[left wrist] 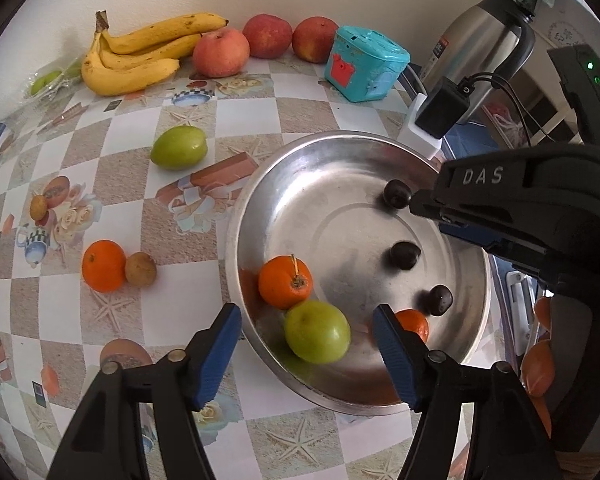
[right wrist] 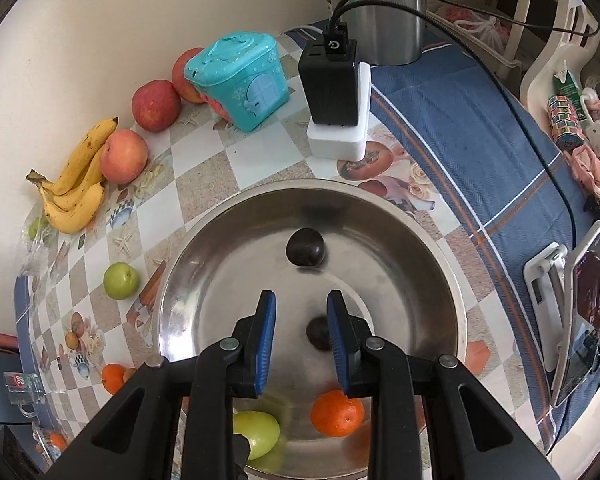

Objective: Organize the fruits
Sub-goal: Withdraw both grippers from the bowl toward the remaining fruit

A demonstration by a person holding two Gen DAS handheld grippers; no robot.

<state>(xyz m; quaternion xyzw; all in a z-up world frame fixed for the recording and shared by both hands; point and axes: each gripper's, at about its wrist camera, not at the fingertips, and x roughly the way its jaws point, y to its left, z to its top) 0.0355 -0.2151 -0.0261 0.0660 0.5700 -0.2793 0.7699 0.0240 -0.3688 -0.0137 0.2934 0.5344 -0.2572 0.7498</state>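
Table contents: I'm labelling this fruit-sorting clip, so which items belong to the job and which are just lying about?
Job:
metal bowl
oranges
green fruits
dark plums
loose orange
small brown fruit
loose green fruit

Lying about:
teal toy house
black charger
steel kettle
phone on stand

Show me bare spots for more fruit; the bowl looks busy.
In the bowl the far-left floor is bare, between the rim and the top plum. Its near side is crowded: orange, green fruit, more plums. On the table, bare cloth lies between the green fruit and the teal box.
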